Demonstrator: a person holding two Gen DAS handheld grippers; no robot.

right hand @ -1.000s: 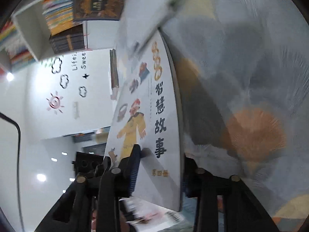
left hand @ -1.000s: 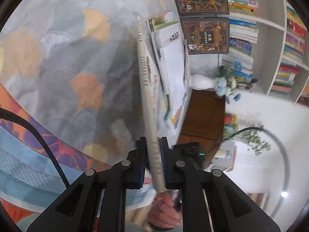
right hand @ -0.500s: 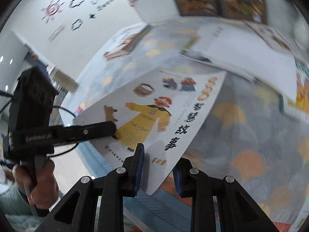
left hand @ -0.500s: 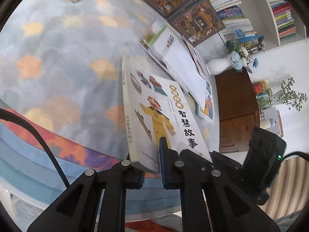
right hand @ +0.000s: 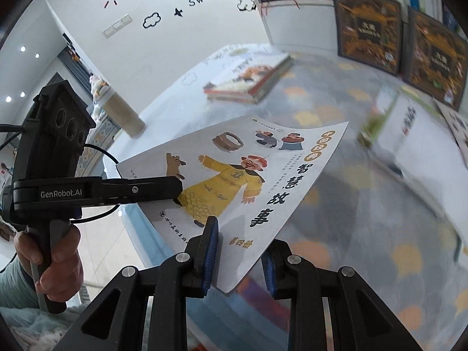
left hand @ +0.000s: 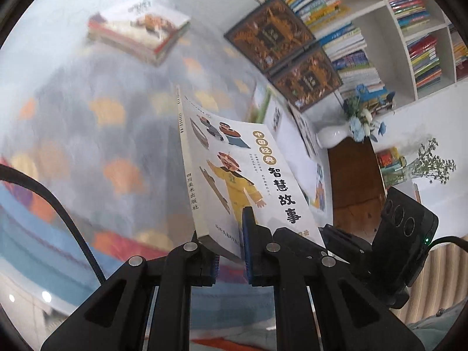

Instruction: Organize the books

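A white-covered picture book (left hand: 234,181) with a yellow-robed figure on its front hangs above the patterned cloth surface (left hand: 96,111), cover facing up. My left gripper (left hand: 229,251) is shut on the book's near corner by the spine. In the right wrist view the same book (right hand: 251,181) is clamped at its near edge by my right gripper (right hand: 239,251), also shut on it. The left gripper (right hand: 175,187) reaches in from the left there, held by a hand (right hand: 58,263). A stack of books (left hand: 137,35) lies farther back.
Loose books (left hand: 292,146) lie spread to the right. Two dark ornate books (left hand: 280,41) lean against a full white bookshelf (left hand: 380,29). A white vase of flowers (left hand: 333,137) stands on a brown cabinet (left hand: 354,181). A beige cylinder (right hand: 122,111) stands beyond the cloth's left edge.
Both grippers have lifted the book and rolled it from standing on edge to cover-up. The far stack of books has come into view.
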